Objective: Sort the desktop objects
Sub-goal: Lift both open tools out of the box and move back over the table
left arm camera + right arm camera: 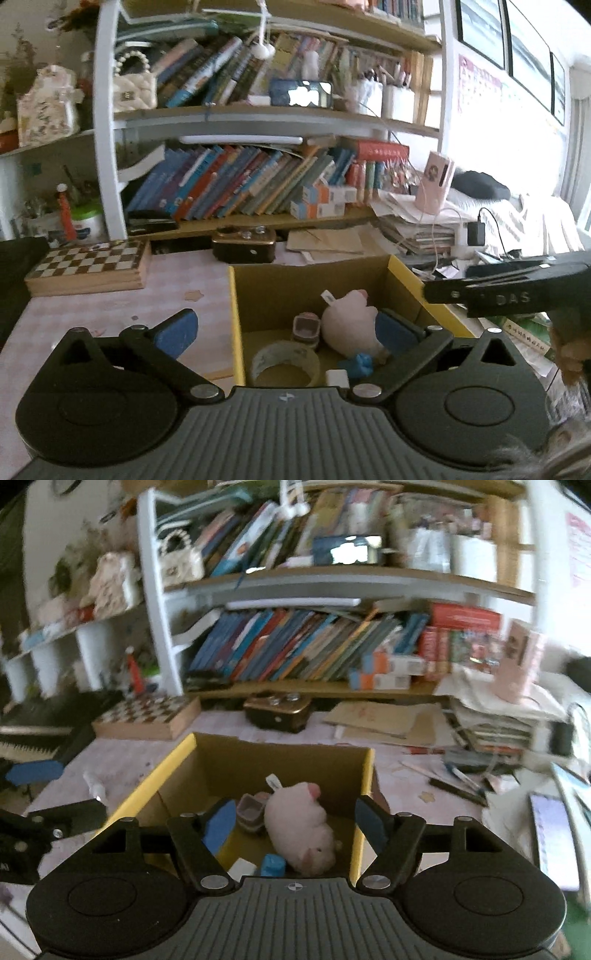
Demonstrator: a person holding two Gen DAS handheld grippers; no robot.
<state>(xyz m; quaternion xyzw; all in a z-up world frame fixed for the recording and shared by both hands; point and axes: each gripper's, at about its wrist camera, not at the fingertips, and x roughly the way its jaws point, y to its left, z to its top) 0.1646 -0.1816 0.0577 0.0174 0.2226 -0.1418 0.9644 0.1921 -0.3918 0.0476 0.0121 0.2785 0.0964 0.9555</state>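
Both claws hang over the yellow-rimmed cardboard box (236, 314), and each one stands with its blue pads spread wide and nothing between them: the left claw (286, 328) straddles the box's left wall, one pad outside over the pink worktop (110, 306) and the other inside above the contents, while the right claw (297, 821) spans the box interior toward its right wall. Inside the box, a pink plush pig (301, 827) lies on its side near the middle; just left of the pig sits a small pinkish lidded container (306, 326), a roll of clear tape (286, 363) lies at the box's near-left corner, and a blue toy (273, 864) and a small white block (337, 377) rest at the near edge below the pig. Judging from this, several items are already collected and the sorting is well underway. More appears to remain outside the box: to its right, pens and pencils (458, 779) lie scattered on the worktop, and a small white tube (94, 784) lies just left of the box. Behind the box stand a chessboard case (88, 267) and a dark brown case (243, 245); whether these count as things to sort cannot be told. With both claws empty, the next pick would likely come from the loose pens.
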